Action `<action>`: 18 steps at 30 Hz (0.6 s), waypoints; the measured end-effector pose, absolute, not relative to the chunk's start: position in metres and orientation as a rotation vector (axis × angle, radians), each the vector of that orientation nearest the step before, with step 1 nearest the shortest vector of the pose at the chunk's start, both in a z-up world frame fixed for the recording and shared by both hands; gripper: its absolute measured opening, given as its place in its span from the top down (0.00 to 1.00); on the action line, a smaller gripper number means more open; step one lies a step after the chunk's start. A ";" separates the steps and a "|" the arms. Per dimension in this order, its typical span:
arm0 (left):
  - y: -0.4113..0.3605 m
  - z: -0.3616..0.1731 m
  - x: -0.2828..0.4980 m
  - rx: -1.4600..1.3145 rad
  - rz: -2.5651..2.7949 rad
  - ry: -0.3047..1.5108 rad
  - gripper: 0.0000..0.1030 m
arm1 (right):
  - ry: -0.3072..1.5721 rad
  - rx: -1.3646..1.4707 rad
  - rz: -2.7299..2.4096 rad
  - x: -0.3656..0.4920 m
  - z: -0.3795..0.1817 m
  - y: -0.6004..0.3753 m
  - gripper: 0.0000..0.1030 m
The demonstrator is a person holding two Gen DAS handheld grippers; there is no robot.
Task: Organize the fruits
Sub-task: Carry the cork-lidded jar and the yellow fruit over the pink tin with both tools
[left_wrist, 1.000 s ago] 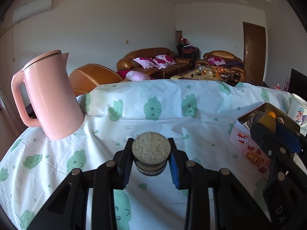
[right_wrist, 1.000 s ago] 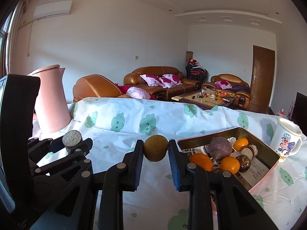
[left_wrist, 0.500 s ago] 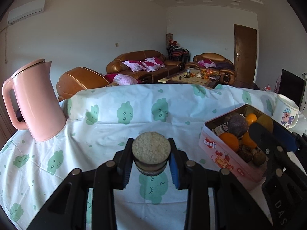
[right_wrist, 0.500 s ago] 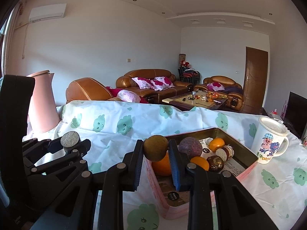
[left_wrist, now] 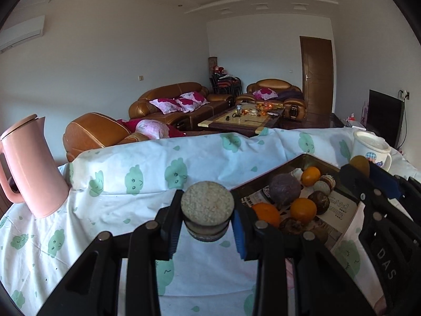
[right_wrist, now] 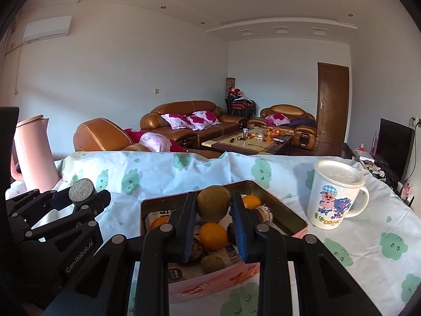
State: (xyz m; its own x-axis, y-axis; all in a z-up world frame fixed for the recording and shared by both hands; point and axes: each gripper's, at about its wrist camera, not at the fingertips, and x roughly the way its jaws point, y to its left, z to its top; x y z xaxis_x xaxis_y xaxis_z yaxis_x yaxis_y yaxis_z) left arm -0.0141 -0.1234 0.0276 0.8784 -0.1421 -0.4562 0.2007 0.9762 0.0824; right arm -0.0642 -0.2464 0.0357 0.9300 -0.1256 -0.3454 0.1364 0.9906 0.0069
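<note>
Right wrist view: the right gripper (right_wrist: 213, 206) has its jaws clamped on a brownish-green fruit (right_wrist: 213, 203), held right over the pink tin (right_wrist: 279, 208) of fruit. The left gripper (left_wrist: 207, 212) is pinching a round cork-topped thing (left_wrist: 207, 202), tin at 3 o'clock.

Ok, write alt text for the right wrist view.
The right gripper holds a round brownish-green fruit above an open tin of oranges and other fruit on a cloud-print tablecloth. A lidded cartoon-pig mug stands right of the tin; the left gripper, holding a small round piece, is at left.
</note>
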 end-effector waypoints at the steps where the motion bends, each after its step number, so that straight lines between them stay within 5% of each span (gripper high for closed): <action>1: -0.128 0.028 -0.014 0.133 -0.186 0.464 0.65 | 0.350 0.033 -0.143 -0.064 0.036 -0.251 0.72; 18: -0.196 0.029 0.004 0.114 -0.318 0.504 0.65 | 0.339 0.062 -0.273 -0.056 0.041 -0.309 0.72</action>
